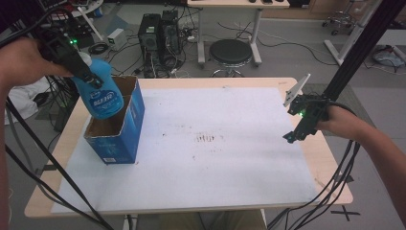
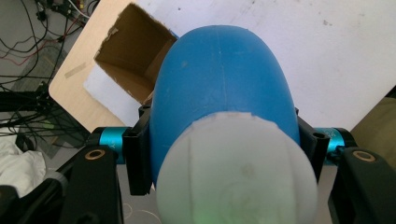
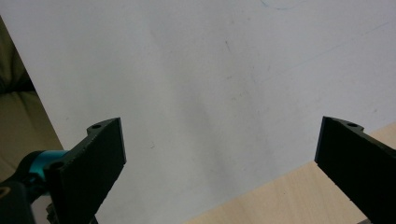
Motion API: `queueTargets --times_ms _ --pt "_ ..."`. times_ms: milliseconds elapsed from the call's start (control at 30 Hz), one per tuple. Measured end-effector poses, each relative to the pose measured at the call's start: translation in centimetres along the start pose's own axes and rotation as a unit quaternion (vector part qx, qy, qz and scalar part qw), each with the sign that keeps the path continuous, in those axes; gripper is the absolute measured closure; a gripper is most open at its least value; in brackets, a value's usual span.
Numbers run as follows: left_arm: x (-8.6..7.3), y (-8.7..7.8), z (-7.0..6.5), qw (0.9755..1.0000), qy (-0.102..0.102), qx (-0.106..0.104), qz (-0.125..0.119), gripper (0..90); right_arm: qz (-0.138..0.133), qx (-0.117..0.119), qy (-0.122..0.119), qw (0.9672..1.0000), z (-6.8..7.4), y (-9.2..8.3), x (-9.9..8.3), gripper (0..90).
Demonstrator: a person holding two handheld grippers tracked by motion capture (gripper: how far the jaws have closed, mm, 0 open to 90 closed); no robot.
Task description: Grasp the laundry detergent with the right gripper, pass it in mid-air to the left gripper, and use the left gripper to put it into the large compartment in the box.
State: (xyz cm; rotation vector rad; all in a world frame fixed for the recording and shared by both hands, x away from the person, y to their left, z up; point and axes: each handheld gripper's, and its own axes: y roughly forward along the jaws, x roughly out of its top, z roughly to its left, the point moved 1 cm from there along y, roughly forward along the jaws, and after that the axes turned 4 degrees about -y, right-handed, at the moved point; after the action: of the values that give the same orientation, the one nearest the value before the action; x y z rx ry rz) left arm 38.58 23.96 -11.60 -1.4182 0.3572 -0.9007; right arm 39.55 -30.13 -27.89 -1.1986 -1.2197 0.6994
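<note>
while gripped, blue bottle, white cap

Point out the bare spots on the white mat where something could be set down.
The white mat lies bare from the blue carton across to the right tongs, and along its near edge. The far left corner is crowded: the open carton stands there, with the left tongs holding the blue bottle over it.

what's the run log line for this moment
left gripper: shut on blue bottle | bottle: above open blue box | right gripper: open, empty
</note>
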Motion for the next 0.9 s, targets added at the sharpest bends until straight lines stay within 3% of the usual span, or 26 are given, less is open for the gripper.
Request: queueTargets --times_ms 333,600,900 --pt "-0.9 3.5 0.3 0.9999 0.002 -0.012 0.011 37.9 0.002 -0.003 0.000 1.0000 0.1 0.0 0.0 0.9" --pt "-2.2 7.7 0.7 0.9997 0.004 -0.018 0.014 37.9 0.002 -0.006 0.001 1.0000 0.2 0.1 -0.1 0.9" --pt "-2.9 11.7 0.7 0.9987 0.025 -0.025 0.035 37.9 0.005 -0.003 0.002 1.0000 0.3 0.7 0.1 0.9"
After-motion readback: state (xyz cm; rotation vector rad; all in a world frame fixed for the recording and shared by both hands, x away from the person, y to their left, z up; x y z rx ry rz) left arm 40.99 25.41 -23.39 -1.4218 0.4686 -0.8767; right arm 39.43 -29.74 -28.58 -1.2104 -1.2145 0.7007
